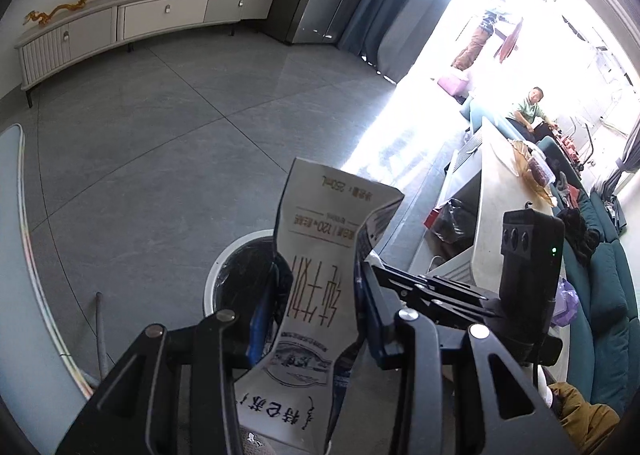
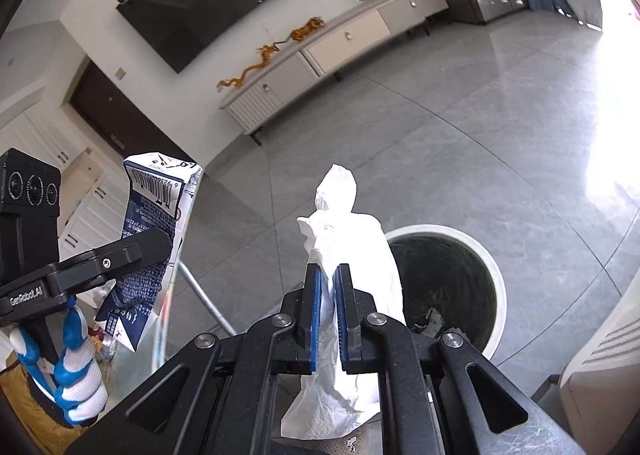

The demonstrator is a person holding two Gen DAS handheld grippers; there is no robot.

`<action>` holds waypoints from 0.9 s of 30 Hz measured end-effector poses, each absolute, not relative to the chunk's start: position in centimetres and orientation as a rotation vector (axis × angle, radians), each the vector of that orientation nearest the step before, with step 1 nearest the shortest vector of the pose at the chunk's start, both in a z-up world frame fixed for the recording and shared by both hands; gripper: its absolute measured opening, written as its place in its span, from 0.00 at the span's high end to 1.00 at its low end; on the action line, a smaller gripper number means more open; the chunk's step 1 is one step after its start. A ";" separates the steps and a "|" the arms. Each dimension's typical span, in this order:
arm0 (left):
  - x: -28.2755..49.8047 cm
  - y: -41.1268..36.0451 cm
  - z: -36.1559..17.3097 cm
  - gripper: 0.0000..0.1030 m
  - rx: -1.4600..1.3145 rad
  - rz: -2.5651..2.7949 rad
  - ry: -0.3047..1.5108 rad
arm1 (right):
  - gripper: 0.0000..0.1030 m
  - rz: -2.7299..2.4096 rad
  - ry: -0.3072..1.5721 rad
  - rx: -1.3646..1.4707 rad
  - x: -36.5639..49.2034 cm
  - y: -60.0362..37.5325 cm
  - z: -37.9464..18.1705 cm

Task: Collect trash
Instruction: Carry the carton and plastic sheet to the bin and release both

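My left gripper (image 1: 318,295) is shut on a crushed white milk carton (image 1: 320,255) and holds it above the near rim of a round white trash bin (image 1: 212,279) lined with a black bag. The carton (image 2: 152,231) and left gripper (image 2: 160,243) also show at the left of the right wrist view. My right gripper (image 2: 329,287) is shut on a crumpled white tissue (image 2: 348,231) and holds it just left of the bin (image 2: 494,271), which has scraps inside. The other gripper's body (image 1: 528,255) shows at the right of the left wrist view.
A grey tiled floor (image 1: 160,135) spreads around the bin. A long white TV cabinet (image 1: 120,23) stands along the far wall. A pale table (image 1: 500,191), a teal sofa (image 1: 608,287) and a seated person (image 1: 532,103) are at the right. A metal leg (image 2: 204,295) is near left.
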State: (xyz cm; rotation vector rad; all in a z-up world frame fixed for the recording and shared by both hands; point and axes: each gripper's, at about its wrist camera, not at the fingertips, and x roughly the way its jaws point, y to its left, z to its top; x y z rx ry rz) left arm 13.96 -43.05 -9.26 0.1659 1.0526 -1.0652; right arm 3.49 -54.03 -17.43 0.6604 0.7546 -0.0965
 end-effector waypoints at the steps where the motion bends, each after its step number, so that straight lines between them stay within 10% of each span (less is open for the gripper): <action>1: 14.1 -43.6 -9.6 0.63 0.161 -1.067 1.065 | 0.90 -0.105 0.761 0.664 3.8 -54.3 -18.0; 6: 14.8 -45.0 -10.5 0.51 0.147 -1.073 1.087 | 0.72 -0.172 0.795 0.674 4.5 -55.2 -20.0; 27: 12.2 -33.6 -1.4 0.51 0.029 -0.975 0.795 | 0.69 -0.198 0.736 0.580 1.7 -51.2 -13.5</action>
